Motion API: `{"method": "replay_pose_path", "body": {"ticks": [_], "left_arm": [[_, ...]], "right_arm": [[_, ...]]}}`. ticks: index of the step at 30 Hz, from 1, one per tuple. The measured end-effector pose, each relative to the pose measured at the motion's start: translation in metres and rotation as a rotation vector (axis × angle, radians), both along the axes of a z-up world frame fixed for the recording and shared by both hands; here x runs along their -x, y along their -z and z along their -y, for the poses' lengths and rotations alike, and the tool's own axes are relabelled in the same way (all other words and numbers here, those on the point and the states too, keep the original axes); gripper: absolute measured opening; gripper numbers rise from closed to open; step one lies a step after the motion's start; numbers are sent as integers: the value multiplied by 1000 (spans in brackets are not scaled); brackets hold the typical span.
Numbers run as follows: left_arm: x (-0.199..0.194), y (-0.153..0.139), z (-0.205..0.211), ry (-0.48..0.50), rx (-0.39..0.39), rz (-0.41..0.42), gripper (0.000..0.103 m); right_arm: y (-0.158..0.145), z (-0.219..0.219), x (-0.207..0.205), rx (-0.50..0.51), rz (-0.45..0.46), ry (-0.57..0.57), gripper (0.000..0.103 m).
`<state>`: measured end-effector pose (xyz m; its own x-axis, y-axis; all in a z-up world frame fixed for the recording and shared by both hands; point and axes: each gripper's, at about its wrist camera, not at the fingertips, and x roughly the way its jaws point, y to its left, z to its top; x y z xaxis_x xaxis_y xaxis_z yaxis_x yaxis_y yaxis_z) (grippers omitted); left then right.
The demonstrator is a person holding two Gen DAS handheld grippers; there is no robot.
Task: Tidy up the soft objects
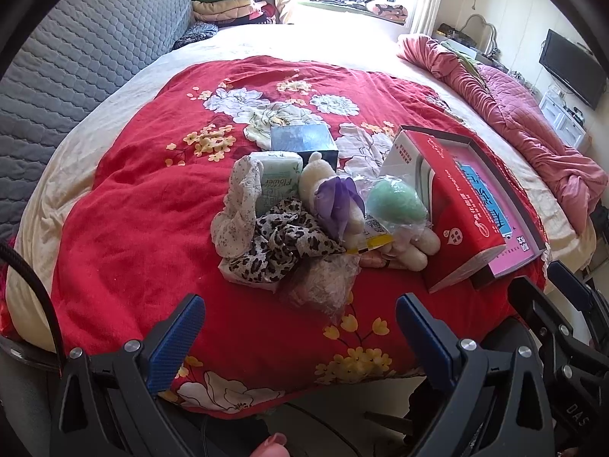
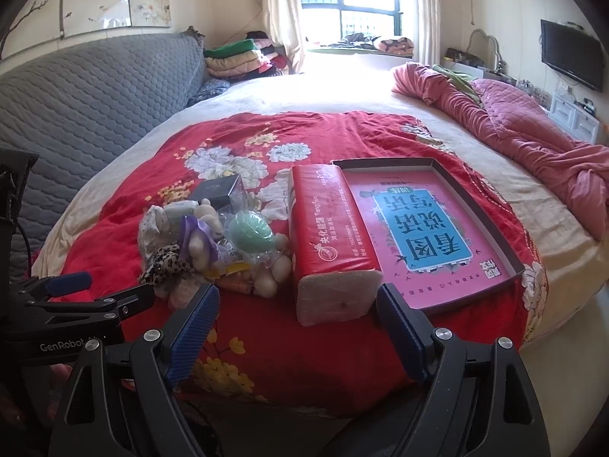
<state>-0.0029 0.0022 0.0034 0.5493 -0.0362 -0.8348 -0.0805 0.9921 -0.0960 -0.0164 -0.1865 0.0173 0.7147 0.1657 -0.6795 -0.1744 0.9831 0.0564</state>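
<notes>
From the left wrist view, the left gripper (image 1: 300, 327) stands with its jaws spread wide, holding nothing and touching nothing, above the near edge of the red floral quilt (image 1: 133, 205). Ahead lies the heap of soft things: a leopard-print cloth (image 1: 281, 243), a cream plush toy (image 1: 327, 190) with a purple ribbon, a green sponge (image 1: 396, 200) in clear wrap, a pack of tissues (image 1: 279, 181) and a crinkled clear bag (image 1: 323, 285) nearest the fingers. Beside the heap on the right lies a red tissue pack (image 1: 460, 209) against the pink-lined box lid (image 1: 506, 213). From the right wrist view, the right gripper (image 2: 298, 327) is likewise wide open and empty, its fingers flanking but not touching the near end of the red tissue pack (image 2: 327, 236). The box lid (image 2: 418, 228) lies just right of it, the heap with the plush toy (image 2: 201, 228) left, and the left gripper (image 2: 87, 289) juts in low at the left.
</notes>
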Motion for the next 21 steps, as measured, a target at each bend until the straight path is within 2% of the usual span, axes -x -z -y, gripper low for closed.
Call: {"method": "replay_pose_path", "body": {"ticks": [21], "left_arm": [[0,0,-1,4,22,-5,101]], "right_arm": [[2,-1,-2,9,-3,-7,85]]}}
